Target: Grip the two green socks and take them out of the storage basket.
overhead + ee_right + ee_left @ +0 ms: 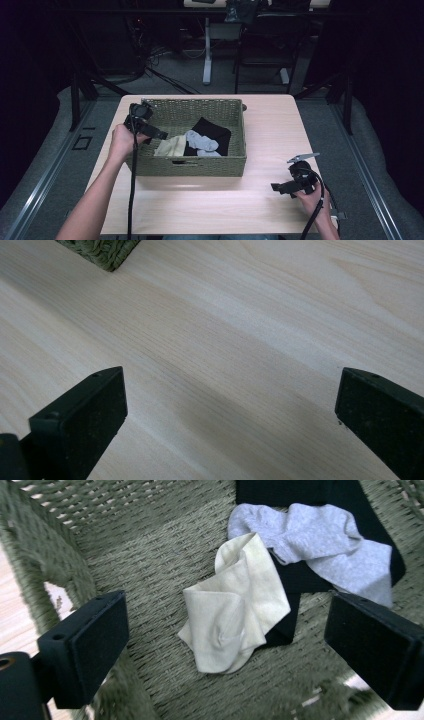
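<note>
While no lettering is legible anywhere, the left gripper (225, 630) hangs wide open and empty inside the woven basket (150, 167), its cream sock (235, 615) lying between the jaws (grey sock (320, 545) at two o'clock); the right gripper (230, 410), equally spread, hovers over bare table (260, 330).

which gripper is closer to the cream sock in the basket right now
Left. The left gripper hangs open over the cream sock inside the basket. The right gripper is open over bare table, outside the basket.
</note>
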